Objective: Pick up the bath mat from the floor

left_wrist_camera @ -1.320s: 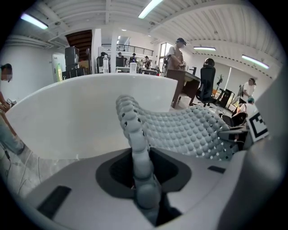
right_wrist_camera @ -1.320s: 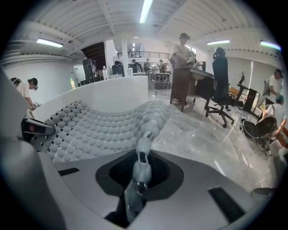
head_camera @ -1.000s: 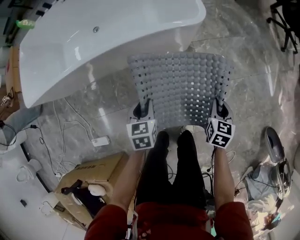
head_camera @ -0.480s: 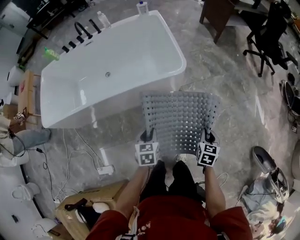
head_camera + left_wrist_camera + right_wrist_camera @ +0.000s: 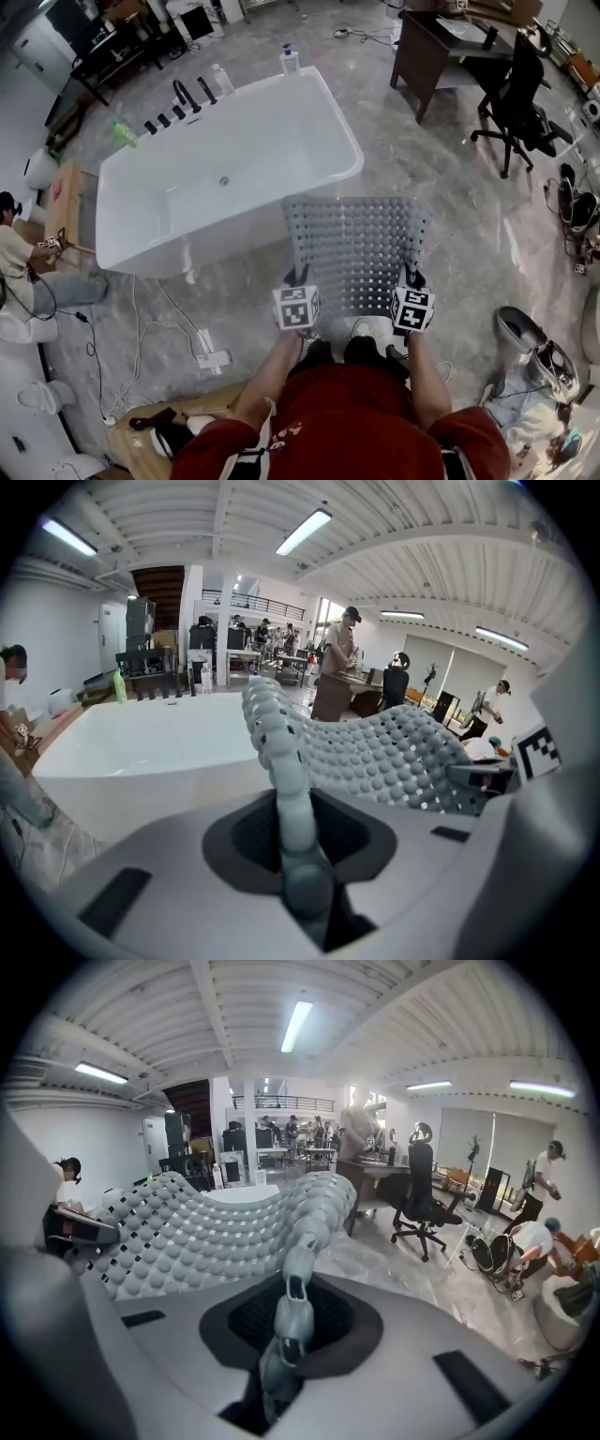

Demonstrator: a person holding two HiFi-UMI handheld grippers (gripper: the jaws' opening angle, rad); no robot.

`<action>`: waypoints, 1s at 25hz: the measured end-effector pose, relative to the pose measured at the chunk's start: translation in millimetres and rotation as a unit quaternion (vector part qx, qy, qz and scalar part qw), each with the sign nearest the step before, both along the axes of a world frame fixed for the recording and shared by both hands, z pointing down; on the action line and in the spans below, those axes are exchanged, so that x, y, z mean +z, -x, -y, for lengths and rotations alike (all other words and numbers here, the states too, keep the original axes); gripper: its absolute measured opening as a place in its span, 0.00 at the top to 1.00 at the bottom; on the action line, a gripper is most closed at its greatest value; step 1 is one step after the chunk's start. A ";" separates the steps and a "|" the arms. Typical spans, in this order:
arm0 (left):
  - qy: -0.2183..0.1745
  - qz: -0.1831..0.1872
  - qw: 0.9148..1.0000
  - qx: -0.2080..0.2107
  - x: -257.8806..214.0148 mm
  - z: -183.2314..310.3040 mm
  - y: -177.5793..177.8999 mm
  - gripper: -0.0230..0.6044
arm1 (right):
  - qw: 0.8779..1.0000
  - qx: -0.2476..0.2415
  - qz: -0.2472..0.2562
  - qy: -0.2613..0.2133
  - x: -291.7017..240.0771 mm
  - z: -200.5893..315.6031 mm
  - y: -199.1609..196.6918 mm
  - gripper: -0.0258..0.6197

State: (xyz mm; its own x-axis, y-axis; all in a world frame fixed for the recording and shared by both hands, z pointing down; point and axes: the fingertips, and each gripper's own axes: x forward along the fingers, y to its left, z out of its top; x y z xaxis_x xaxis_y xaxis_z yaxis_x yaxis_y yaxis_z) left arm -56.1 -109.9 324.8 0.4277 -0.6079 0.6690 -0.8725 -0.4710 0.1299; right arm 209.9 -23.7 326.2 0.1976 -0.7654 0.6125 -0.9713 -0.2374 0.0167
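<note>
Closest in, the left claw [image 5: 299, 276] and the right claw [image 5: 410, 276] each pinch one near corner of the grey rubber bath mat with rows of bumps and holes [image 5: 356, 251]. In both gripper views the jaws stand nearly together, with only the mat's knobbly edge squeezed between them. Neither hand is nearer than the other. They sit side by side at the same reach, the mat's width between them.

From the claws the mat runs straight ahead, away from the person, its long axis pointing toward the white freestanding bathtub [image 5: 234, 141]. It arches up and outward from the grip rather than dangling, and I judge it clear of the grey marble floor [image 5: 459, 197] — the pick-up looks as good as done.

The edge to watch is the mat's far left corner, which in the head view lies just beside the bathtub's near rim. A swing to the left could brush it. To the right and ahead the floor lies open, while the dark wooden desk [image 5: 433, 47] and black office chair [image 5: 516, 94] stand well apart, farther back.
</note>
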 end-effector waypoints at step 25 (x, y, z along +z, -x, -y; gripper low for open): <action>-0.188 -0.063 0.980 0.010 -185.9 63.3 -21.7 0.82 | 0.975 0.019 -0.079 -0.206 -199.0 52.6 -24.3 0.88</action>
State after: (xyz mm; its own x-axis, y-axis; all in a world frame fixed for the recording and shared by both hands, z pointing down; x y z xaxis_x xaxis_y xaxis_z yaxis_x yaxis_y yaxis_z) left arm -34.4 -173.2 139.0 0.5068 -0.7917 0.3410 -0.8507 -0.5234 0.0492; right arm 234.2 -76.3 127.2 0.2977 -0.9304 0.2140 -0.9546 -0.2915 0.0607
